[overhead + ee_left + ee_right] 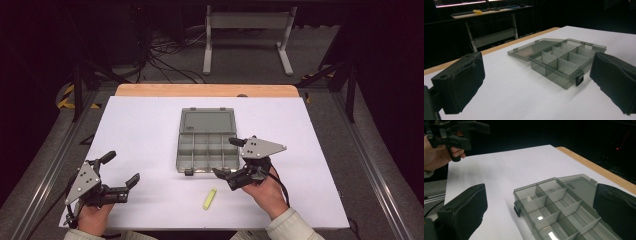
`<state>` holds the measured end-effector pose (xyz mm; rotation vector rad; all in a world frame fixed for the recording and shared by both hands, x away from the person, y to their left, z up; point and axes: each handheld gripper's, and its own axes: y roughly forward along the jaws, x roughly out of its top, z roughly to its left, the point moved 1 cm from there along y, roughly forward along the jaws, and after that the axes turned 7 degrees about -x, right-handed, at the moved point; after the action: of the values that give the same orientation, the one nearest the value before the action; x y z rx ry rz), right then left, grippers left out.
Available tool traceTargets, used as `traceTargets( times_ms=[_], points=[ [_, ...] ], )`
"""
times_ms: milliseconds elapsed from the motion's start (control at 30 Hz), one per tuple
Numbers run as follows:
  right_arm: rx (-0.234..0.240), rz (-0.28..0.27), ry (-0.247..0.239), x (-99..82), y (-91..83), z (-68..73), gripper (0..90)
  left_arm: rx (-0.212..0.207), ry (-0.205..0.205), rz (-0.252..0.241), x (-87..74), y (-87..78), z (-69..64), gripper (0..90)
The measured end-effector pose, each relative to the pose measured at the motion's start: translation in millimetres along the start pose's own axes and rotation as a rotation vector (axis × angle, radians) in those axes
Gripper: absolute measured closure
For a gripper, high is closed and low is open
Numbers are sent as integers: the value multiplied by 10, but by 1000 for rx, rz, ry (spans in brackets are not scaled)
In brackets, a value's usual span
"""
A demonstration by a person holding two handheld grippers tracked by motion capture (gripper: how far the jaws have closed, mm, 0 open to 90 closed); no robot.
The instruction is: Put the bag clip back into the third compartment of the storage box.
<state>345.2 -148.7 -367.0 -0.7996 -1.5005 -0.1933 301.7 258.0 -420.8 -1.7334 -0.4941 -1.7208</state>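
Observation:
A smoky clear organizer box (207,150) lies open mid-table, its lid (207,121) flat behind it and its several compartments empty. A small yellow piece (210,198) lies on the white sheet in front of the box. My right gripper (228,157) is open at the box's near right corner, with nothing held. In the right gripper view its gripper (539,212) frames the box (554,205) between wide jaws. My left gripper (120,169) stands open at the near left, well away from the box. In the left gripper view its gripper (536,82) points at the box (564,60).
The white sheet (150,130) covers the table, with a wooden edge (205,90) at the far side. A grey metal stand (247,35) and cables lie on the floor beyond. The other hand with the left gripper (454,135) appears at the right gripper view's top left.

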Motion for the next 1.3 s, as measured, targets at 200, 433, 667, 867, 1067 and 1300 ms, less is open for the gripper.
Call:
traceTargets(
  times_ms=[200,433,667,867,1067,1300],
  points=[
    [47,55,-50,15,3,86,153,-3,-2,8,3,-8,5,6],
    [121,120,-85,44,-78,115,678,-1,-5,2,3,-9,2,6],
    [198,232,-110,-7,-39,147,900,1,-3,-1,6,-10,1,6],
    [239,322,-156,-96,52,241,900,3,-4,-3,10,-21,6,6],
    [277,402,-176,-210,138,310,900,0,1,2,14,-29,9,6],
    [308,482,-198,-320,218,388,900,5,0,2,10,-24,7,6]
  ],
)
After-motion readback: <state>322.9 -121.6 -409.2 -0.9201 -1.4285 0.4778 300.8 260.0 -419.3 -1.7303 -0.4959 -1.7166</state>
